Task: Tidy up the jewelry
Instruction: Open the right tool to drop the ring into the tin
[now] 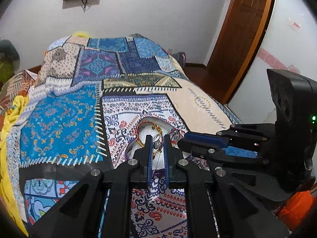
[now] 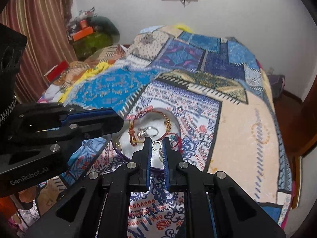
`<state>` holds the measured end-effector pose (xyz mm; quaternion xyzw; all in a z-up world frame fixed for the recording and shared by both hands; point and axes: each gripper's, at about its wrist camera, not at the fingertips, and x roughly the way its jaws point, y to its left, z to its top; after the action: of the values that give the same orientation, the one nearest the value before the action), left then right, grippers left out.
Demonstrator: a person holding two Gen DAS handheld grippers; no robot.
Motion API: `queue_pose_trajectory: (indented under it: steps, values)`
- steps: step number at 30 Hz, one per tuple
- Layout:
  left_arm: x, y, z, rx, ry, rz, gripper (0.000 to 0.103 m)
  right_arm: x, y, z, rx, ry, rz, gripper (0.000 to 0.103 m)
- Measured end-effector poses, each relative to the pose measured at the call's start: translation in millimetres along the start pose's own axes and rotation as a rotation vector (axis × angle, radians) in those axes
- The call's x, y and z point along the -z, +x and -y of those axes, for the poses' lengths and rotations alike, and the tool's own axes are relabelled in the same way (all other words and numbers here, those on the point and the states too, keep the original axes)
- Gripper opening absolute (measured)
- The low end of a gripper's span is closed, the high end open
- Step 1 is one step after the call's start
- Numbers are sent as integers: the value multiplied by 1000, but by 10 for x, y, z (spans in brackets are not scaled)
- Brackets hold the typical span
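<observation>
Black linkages and blue pads frame both views, each gripper angled down over a white bowl [image 2: 126,138] that sits on a patchwork bedspread [image 1: 59,123]. The left gripper [image 1: 158,144] hovers low over the bowl with its jaws standing a narrow gap apart; a small silver pendant [image 1: 157,144] on a thin chain hangs between the pads, yet whether the pads actually press it cannot be told. The right gripper [image 2: 157,145] reaches in from the side, its jaws likewise a narrow gap apart, and a small squarish silver ring [image 2: 156,145] shows between the tips; contact with the pads is unclear there too. In the left wrist view the right gripper lies across the frame with its fingertips [image 1: 184,141] just beside the bowl's rim.

Inside the bowl lies a tangle of jewellery: a gold chain [image 2: 168,123], a red cord bracelet [image 2: 176,138] draped over the rim, a chunky silver ring [image 2: 141,132] and a thin silver hoop [image 2: 152,131] next to it.

Both grippers' fingers cover the near part of the bowl, so what rests beneath them is hidden. The right wrist view is blurred, and finer details of the pieces are hard to make out
</observation>
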<state>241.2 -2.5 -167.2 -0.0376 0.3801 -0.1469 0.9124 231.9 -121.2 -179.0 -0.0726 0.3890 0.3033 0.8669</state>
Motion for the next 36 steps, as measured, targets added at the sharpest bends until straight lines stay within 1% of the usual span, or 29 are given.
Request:
queue_pose_trajectory:
  steps: [6, 11, 13, 16, 18, 21, 25, 30, 33, 34, 35, 36]
  values:
    - [71, 138, -64, 12, -16, -42, 9, 37, 89, -16, -24, -16, -30, 9]
    - [114, 199, -107, 23, -34, -64, 9, 41, 94, -30, -27, -29, -35, 10]
    - [120, 192, -125, 35, -47, -62, 9, 39, 105, -40, -34, -39, -42, 10]
    - [128, 161, -128, 35, -48, -55, 9, 37, 135, -37, -25, -40, -57, 10]
    - [132, 131, -121, 31, -44, -52, 9, 36, 140, -35, -10, -38, -63, 13]
    - [122, 72, -114, 13, -39, -42, 9, 28, 110, -33, 19, -37, -55, 15]
    - [81, -95, -97, -16, -34, -7, 9, 0, 7, -50, 45, -38, -34, 15]
    - [-12, -445, 13, -61, -2, 69, 9, -80, -356, -122, 70, -39, 44, 15]
    - [-78, -733, 109, -77, 12, 137, 9, -148, -729, -207, 88, -40, 135, 15]
    - [-101, -870, 157, -83, 16, 170, 11, -164, -823, -230, 93, -38, 160, 15]
    - [-114, -977, 197, -86, 20, 197, 12, -180, -999, -262, 101, -32, 204, 15]
    - [-129, -1129, 253, -88, 26, 235, 16, -193, -1124, -291, 107, -26, 236, 15]
